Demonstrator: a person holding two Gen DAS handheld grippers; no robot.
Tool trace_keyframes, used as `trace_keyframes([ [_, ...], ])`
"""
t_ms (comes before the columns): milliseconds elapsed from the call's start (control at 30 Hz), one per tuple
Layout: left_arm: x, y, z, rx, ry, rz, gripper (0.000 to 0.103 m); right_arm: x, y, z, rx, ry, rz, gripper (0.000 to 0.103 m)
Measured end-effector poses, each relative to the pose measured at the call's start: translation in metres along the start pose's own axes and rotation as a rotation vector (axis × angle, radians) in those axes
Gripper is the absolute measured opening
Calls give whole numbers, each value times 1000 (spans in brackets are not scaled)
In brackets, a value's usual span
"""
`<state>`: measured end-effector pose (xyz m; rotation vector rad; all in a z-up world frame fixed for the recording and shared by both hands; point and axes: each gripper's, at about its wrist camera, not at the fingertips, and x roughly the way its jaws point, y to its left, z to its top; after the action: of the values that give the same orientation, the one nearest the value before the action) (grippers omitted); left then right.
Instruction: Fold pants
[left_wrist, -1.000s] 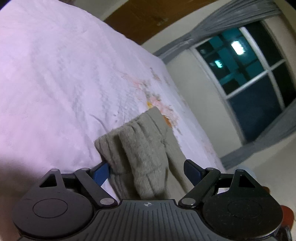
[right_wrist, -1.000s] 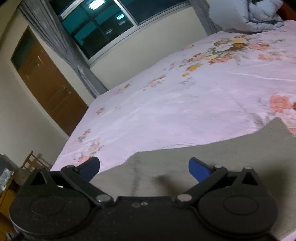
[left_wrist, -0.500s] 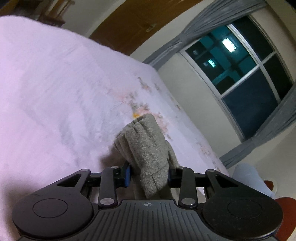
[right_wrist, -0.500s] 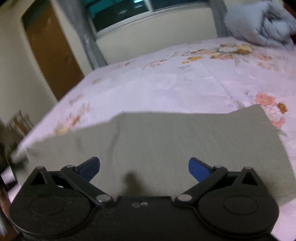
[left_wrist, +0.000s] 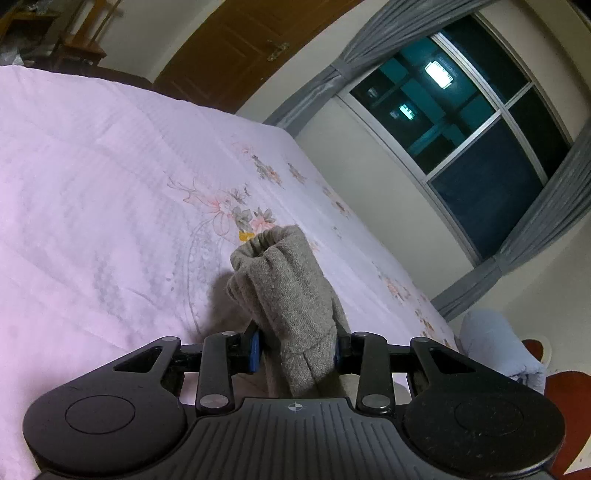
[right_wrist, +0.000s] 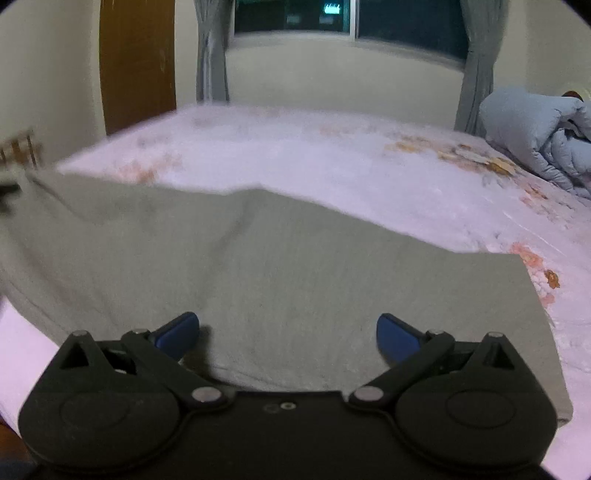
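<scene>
The grey-beige pants (right_wrist: 280, 273) lie spread on the pink floral bed sheet (right_wrist: 332, 162), one end lifted at the far left of the right wrist view. My left gripper (left_wrist: 295, 349) is shut on a bunched end of the pants (left_wrist: 288, 295) and holds it up above the sheet (left_wrist: 92, 206). My right gripper (right_wrist: 288, 334) is open and empty, its blue fingertips (right_wrist: 177, 332) hovering just over the flat part of the pants near their front edge.
A rolled grey-blue duvet (right_wrist: 535, 133) lies at the bed's far right and shows in the left wrist view (left_wrist: 495, 347) too. A brown door (left_wrist: 236, 48), a wooden chair (left_wrist: 81, 40) and a curtained window (right_wrist: 351, 18) stand beyond the bed.
My left gripper closed on the bunched pants end and lifted it. My right gripper swung to face the window and moved over the pants, staying open.
</scene>
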<state>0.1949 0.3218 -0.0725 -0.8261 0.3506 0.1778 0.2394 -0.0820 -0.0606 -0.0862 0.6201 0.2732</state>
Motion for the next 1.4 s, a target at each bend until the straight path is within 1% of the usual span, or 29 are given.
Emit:
trace_keyframes([
  [33,-1,-1,0,4,0,1,35,3,4,-2,-14,31,19,97],
  [67,-2,-2,0,5,0,-2,35,12,9,-7,-42,91,17,97],
  [100,-2,-3,-1,9,0,-4,35,19,16,-15,-89,112,-5,97],
  [133,-2,-4,-1,21,-1,1,35,18,19,-19,-106,84,-18,97],
  [167,-4,-7,-1,39,-4,4,35,18,19,-20,-93,81,-23,97],
  [300,-13,-22,-1,116,-21,20,35,15,19,-14,-85,96,-21,97],
  [333,-16,-30,-1,143,-33,20,35,6,12,-10,-52,64,-1,97],
  [367,-20,-41,-2,175,-49,18,35,-8,2,-8,-4,-2,14,97],
  [400,-24,-53,-2,209,-65,13,35,-20,-10,-6,38,-48,20,97],
  [467,-30,-87,-6,297,-98,-13,35,-42,-37,-7,143,-108,45,97],
  [533,-34,-127,-14,387,-121,-56,35,-59,-72,-12,252,-135,37,97],
  [600,-35,-166,-28,459,-126,-111,35,-72,-101,-19,319,-153,3,97],
  [700,-32,-226,-63,577,-103,-188,35,-98,-150,-31,438,-199,-62,97],
  [800,-21,-277,-113,683,-51,-248,35,-123,-197,-44,547,-252,-115,97],
  [900,-5,-317,-177,802,30,-285,35,-139,-244,-51,617,-272,-154,97],
  [933,2,-329,-205,854,64,-292,35,-146,-258,-56,633,-276,-166,97],
  [1000,22,-341,-255,943,161,-284,35,-151,-279,-64,655,-268,-180,97],
  [1033,32,-344,-283,992,236,-281,39,-152,-286,-69,665,-265,-190,97],
  [1067,40,-345,-308,1047,299,-271,45,-154,-296,-75,679,-259,-205,97],
  [1100,39,-345,-325,1068,327,-259,53,-154,-305,-79,691,-246,-211,97],
  [1133,31,-344,-331,1051,323,-276,69,-153,-312,-84,708,-230,-211,97],
  [1167,18,-343,-330,1030,294,-308,89,-153,-317,-87,726,-223,-208,97],
  [1200,3,-342,-325,1012,234,-323,98,-154,-320,-90,740,-227,-203,97],
  [1233,-11,-341,-316,995,188,-329,103,-155,-323,-94,753,-235,-193,97],
  [1300,-31,-335,-286,938,147,-360,103,-152,-324,-96,801,-238,-137,97],
  [1367,-44,-320,-249,864,113,-330,103,-142,-319,-94,847,-242,-8,97],
  [1400,-48,-308,-231,821,104,-317,103,-135,-313,-91,857,-239,77,97],
])
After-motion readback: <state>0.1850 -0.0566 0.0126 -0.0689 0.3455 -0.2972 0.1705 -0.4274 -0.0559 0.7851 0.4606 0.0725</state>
